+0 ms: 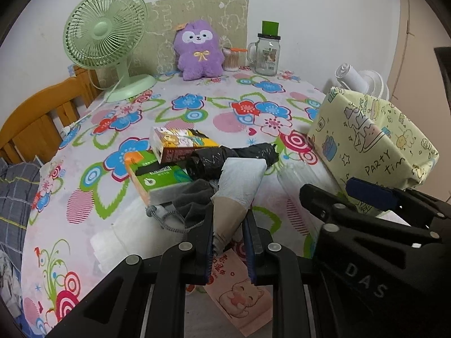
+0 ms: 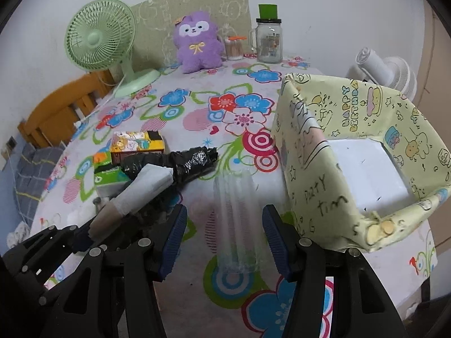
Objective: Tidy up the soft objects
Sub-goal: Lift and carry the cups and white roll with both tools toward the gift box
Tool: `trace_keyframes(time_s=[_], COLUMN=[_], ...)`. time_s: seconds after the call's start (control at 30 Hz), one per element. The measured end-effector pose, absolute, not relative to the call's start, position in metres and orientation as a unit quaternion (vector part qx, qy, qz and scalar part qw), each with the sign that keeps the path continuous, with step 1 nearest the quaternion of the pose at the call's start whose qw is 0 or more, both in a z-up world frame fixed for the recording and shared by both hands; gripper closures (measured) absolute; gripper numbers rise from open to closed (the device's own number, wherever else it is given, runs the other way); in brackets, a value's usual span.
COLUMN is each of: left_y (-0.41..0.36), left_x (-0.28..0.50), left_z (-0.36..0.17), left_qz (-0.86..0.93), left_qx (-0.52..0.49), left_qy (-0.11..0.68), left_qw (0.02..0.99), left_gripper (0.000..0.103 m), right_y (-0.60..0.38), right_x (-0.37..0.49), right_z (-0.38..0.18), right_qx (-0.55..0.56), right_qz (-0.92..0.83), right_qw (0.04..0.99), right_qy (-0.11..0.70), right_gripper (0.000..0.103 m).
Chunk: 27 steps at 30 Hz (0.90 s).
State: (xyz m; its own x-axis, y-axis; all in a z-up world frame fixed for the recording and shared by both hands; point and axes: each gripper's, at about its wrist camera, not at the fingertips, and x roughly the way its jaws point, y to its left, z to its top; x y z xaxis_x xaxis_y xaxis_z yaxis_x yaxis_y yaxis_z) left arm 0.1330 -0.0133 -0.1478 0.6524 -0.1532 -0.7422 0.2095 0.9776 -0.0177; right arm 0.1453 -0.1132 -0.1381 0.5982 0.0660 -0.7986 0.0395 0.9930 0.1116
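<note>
My left gripper (image 1: 229, 226) is shut on the brown cardboard end of a flattened paper roll (image 1: 239, 180), whose white paper end points away over the pile. The pile holds a black plastic bag roll (image 2: 183, 160), a green tissue pack (image 1: 157, 181), a small yellow box (image 1: 180, 140) and a grey drawstring pouch (image 1: 191, 201). My right gripper (image 2: 225, 233) stands open, one finger on each side of a clear plastic sleeve (image 2: 239, 217) lying on the cloth; the pads do not press on it. A yellow party-paper box (image 2: 366, 169), open on top, stands just right of it.
A purple plush (image 1: 198, 50), a green fan (image 1: 104, 33), a swab tub (image 1: 231, 59) and a glass mug jar (image 1: 266, 53) line the back of the flowered table (image 1: 197, 104). A pink wipes pack (image 1: 239, 295) lies under my left gripper. A wooden chair (image 1: 42, 121) stands left, a white fan (image 2: 394, 76) right.
</note>
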Motion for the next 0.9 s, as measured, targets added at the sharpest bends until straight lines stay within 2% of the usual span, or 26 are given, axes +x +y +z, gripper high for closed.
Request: trace_keyframes(time_s=[0.17,0.37,0.43,0.7,0.9], left_y=[-0.015,-0.018,-0.020,-0.025,-0.024], left_x=[0.136,0.137,0.136,0.133,0.129], left_z=[-0.157,-0.169,-0.171,-0.172,-0.170], left_qz=[-0.107,-0.114,-0.115,-0.119,-0.116], left_qx=[0.034,0.039,0.043,0.051,0.049], left_qy=[0.414,0.425,0.424,0.423,0.423], left_qw=[0.903,0.897,0.897,0.897,0.898], left_gripper=[0.086,0.086,0.086,0.086,0.086], right_y=[-0.112,-0.114,-0.113,-0.112,-0.111], right_x=[0.152,0.157,0.156,0.152,0.144], right_z=[-0.152,-0.169,-0.170,-0.169,-0.162], right_qx=[0.055,0.060,0.050,0.044,0.047], right_qz=[0.001,-0.011,-0.020,-0.017,-0.008], right_qw=[0.887,0.879,0.883,0.885,0.890], right_qy=[0.458,0.472,0.465,0.463,0.454], right_gripper=[0.045,0.053,0.061,0.079,0.080])
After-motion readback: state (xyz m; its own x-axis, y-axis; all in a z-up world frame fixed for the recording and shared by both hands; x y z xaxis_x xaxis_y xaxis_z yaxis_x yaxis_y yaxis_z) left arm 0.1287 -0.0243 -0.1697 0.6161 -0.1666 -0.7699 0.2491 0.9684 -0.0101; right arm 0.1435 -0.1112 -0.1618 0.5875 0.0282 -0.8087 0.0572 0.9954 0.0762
